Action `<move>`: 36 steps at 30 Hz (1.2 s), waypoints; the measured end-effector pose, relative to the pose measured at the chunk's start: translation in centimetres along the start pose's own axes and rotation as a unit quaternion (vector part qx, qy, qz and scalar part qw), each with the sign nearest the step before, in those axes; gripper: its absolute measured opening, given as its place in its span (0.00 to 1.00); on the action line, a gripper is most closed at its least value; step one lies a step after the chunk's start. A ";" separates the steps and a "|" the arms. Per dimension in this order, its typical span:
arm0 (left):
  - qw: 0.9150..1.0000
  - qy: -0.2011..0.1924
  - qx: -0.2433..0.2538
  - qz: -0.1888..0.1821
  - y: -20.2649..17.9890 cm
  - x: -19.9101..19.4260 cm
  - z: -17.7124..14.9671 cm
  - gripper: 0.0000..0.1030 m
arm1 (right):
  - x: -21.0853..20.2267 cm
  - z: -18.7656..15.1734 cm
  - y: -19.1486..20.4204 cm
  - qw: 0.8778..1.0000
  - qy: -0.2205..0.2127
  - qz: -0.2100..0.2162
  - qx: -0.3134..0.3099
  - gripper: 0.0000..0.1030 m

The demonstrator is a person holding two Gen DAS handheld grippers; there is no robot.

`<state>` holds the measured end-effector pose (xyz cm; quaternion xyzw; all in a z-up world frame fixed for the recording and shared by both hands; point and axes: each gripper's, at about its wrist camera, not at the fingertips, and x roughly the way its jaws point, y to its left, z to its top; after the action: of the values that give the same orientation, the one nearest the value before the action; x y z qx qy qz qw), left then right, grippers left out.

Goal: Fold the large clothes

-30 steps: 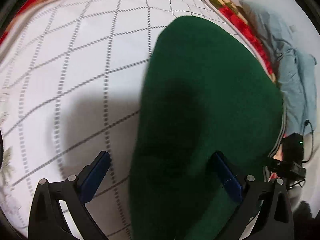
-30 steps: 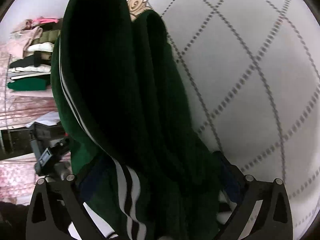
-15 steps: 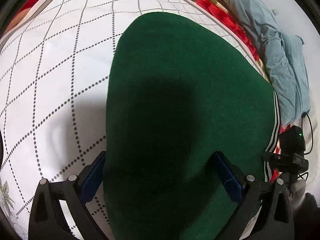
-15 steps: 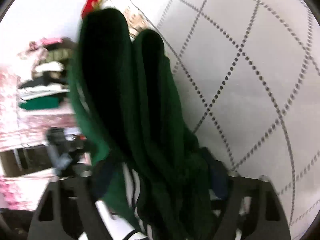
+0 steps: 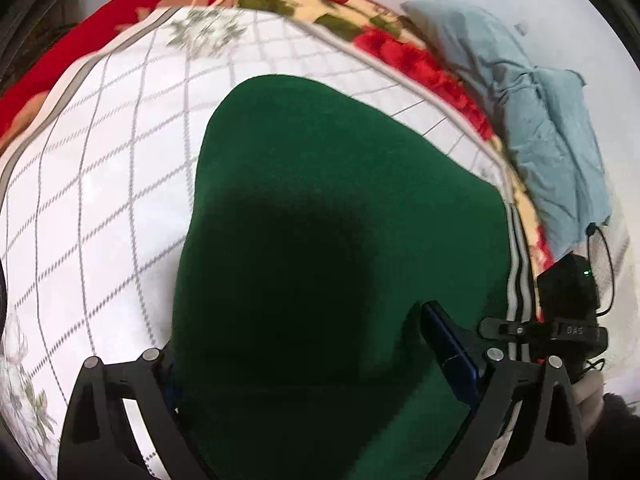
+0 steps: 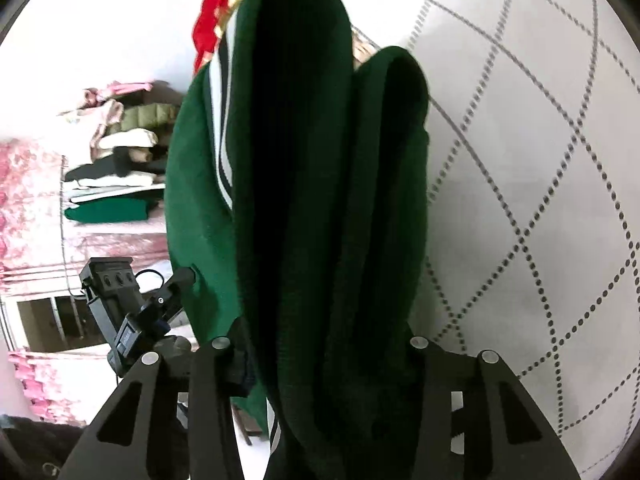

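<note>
Since a second ago my right gripper [image 6: 320, 356] has drawn in, now pinching the bunched green garment [image 5: 340, 220]. Left gripper [image 5: 312, 364] stays spread astride it on the quilt [image 5: 100, 180]. Fold likely proceeding.

A bed, covered by a white quilt [image 5: 120, 184] with a grey dotted diamond grid over a red floral blanket [image 5: 404, 56], carries the dark green garment [image 5: 320, 240] on the quilt.
</note>
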<state>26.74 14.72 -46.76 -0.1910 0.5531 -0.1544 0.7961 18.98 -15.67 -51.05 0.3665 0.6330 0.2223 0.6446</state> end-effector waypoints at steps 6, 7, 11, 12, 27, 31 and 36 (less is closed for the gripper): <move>1.000 -0.008 0.009 -0.024 -1.3 -0.2 3.4 0.93 | -4.3 4.1 1.9 1.000 -0.022 0.013 -0.010 0.45; 1.000 -0.010 0.009 -0.025 -1.6 -0.1 4.1 0.93 | -5.1 4.7 2.1 1.000 -0.025 0.012 -0.013 0.45; 0.999 -0.024 0.006 -0.043 -3.4 0.5 8.4 0.93 | -8.9 9.0 3.5 0.999 -0.036 0.005 -0.027 0.44; 0.998 -0.028 0.008 -0.048 -3.7 0.5 9.5 0.93 | -9.5 10.3 4.0 0.999 -0.040 0.003 -0.031 0.44; 0.996 -0.037 0.054 -0.057 -7.7 11.1 31.0 0.93 | -13.2 41.1 5.3 0.996 -0.087 -0.018 -0.025 0.44; 0.998 0.001 0.059 -0.031 -6.9 16.8 34.3 0.93 | -10.9 47.7 2.1 0.996 -0.073 -0.045 -0.005 0.44; 0.994 0.030 0.097 0.044 -5.8 20.8 34.3 0.93 | -9.6 50.9 0.5 0.993 -0.070 -0.090 0.011 0.51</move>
<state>65.84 4.68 -50.27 -0.0837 0.5672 -0.1780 0.7997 67.94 -32.29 -47.98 0.3294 0.6192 0.1305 0.7008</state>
